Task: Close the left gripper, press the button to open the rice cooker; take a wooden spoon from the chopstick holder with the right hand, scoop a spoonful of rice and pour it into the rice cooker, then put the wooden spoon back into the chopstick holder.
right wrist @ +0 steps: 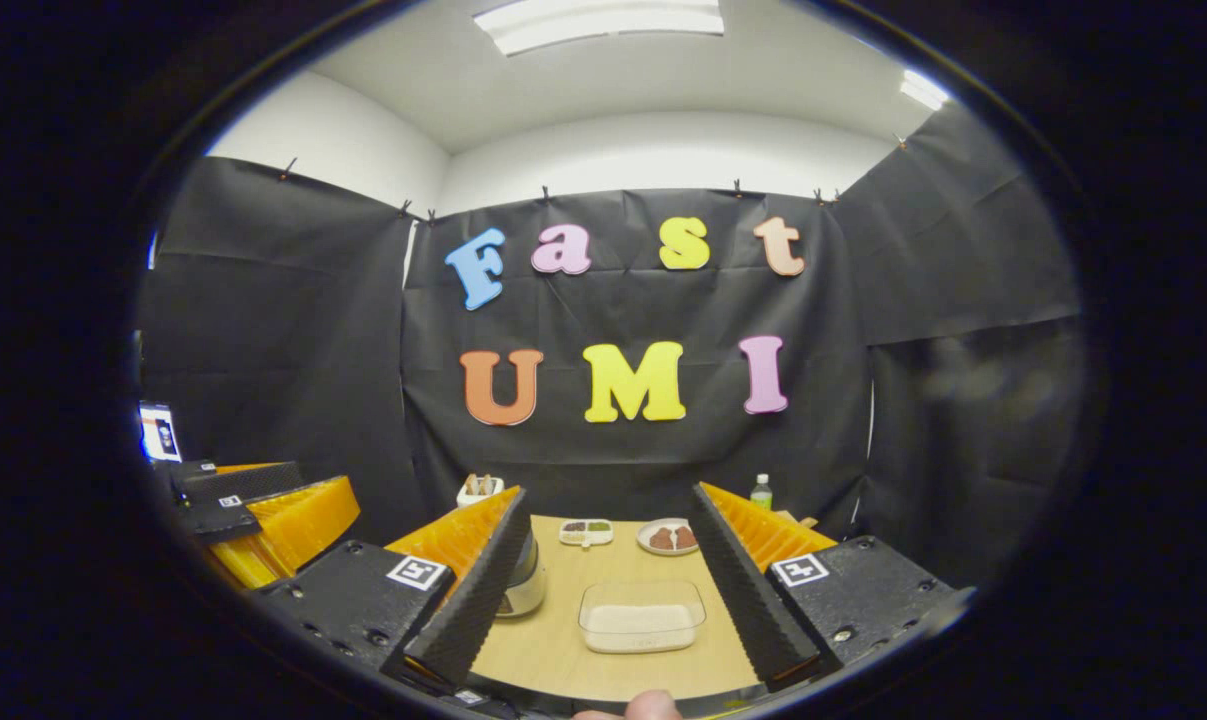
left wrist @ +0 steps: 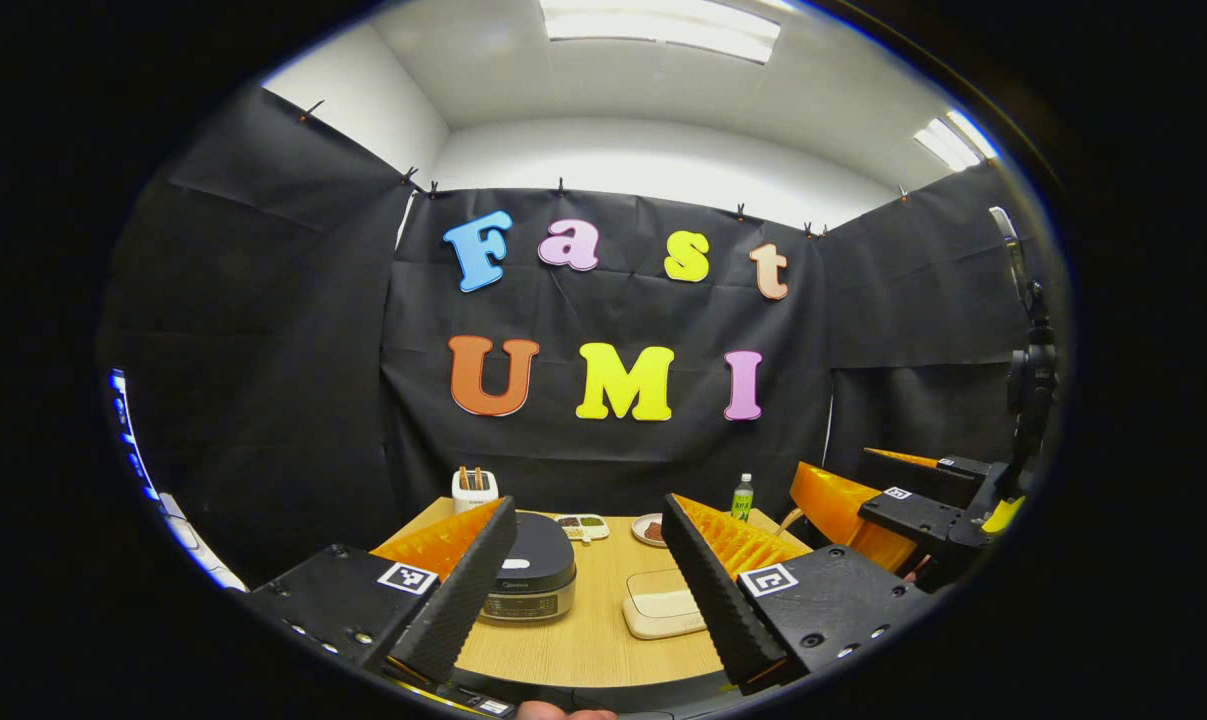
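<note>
In the left gripper view, the left gripper [left wrist: 588, 590] hangs above the near edge of the wooden desk [left wrist: 593, 640] with its fingers spread wide apart, holding nothing. Between them sits the rice cooker [left wrist: 531, 580], dark-topped with a silver front, its lid down — it stands on the left half of the desk, partly behind the left finger. Just to its right lies a shallow clear container of rice [left wrist: 660, 605]. At the far left corner stands the white chopstick holder [left wrist: 474, 489] with wooden handles poking up from it. Along the back edge are a small divided dish [left wrist: 582, 526], a plate with something brown on it [left wrist: 650, 529] and a green-labelled bottle [left wrist: 742, 497].

The right gripper [right wrist: 608, 600] shows in the right gripper view, likewise wide apart and empty, poised over the near desk edge with the rice container straight ahead between its fingers. The rice cooker peeks out behind its left finger — the chopstick holder stands further back on that side.

A fingertip [right wrist: 653, 705] of the person shows at the bottom edge.
</note>
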A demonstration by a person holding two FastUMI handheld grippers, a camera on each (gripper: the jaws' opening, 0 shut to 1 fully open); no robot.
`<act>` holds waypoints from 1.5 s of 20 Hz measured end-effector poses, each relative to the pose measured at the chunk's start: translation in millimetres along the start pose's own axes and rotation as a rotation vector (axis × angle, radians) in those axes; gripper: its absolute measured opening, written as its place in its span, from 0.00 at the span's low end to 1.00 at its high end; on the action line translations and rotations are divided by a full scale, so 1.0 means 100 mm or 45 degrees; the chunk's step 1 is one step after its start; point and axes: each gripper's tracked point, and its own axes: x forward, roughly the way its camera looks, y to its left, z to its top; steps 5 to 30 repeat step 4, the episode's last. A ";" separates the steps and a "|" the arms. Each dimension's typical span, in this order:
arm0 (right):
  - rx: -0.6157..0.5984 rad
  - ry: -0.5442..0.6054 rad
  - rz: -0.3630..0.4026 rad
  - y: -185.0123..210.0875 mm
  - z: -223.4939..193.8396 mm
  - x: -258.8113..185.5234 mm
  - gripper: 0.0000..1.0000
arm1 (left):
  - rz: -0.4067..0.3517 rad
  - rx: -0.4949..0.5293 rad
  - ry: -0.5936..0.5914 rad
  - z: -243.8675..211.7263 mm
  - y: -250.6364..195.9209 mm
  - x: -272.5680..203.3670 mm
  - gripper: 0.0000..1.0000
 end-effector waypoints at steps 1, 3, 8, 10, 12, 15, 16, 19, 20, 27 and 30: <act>0.003 0.005 -0.007 -0.02 -0.03 0.00 0.99 | 0.005 0.009 0.000 -0.01 0.01 0.00 0.94; 0.020 0.017 -0.010 -0.04 -0.08 -0.02 1.00 | 0.003 0.022 0.007 -0.04 -0.02 0.00 0.94; 0.023 0.014 -0.016 -0.06 -0.07 -0.01 1.00 | -0.007 0.028 0.008 -0.05 -0.06 -0.01 0.94; 0.023 0.014 -0.016 -0.06 -0.07 -0.01 1.00 | -0.007 0.028 0.008 -0.05 -0.06 -0.01 0.94; 0.023 0.014 -0.016 -0.06 -0.07 -0.01 1.00 | -0.007 0.028 0.008 -0.05 -0.06 -0.01 0.94; 0.023 0.014 -0.016 -0.06 -0.07 -0.01 1.00 | -0.007 0.028 0.008 -0.05 -0.06 -0.01 0.94; 0.023 0.014 -0.016 -0.06 -0.07 -0.01 1.00 | -0.007 0.028 0.008 -0.05 -0.06 -0.01 0.94; 0.023 0.014 -0.016 -0.06 -0.07 -0.01 1.00 | -0.007 0.028 0.008 -0.05 -0.06 -0.01 0.94; 0.023 0.014 -0.016 -0.06 -0.07 -0.01 1.00 | -0.007 0.028 0.008 -0.05 -0.06 -0.01 0.94; 0.023 0.014 -0.016 -0.06 -0.07 -0.01 1.00 | -0.007 0.028 0.008 -0.05 -0.06 -0.01 0.94; 0.023 0.014 -0.016 -0.06 -0.07 -0.01 1.00 | -0.007 0.028 0.008 -0.05 -0.06 -0.01 0.94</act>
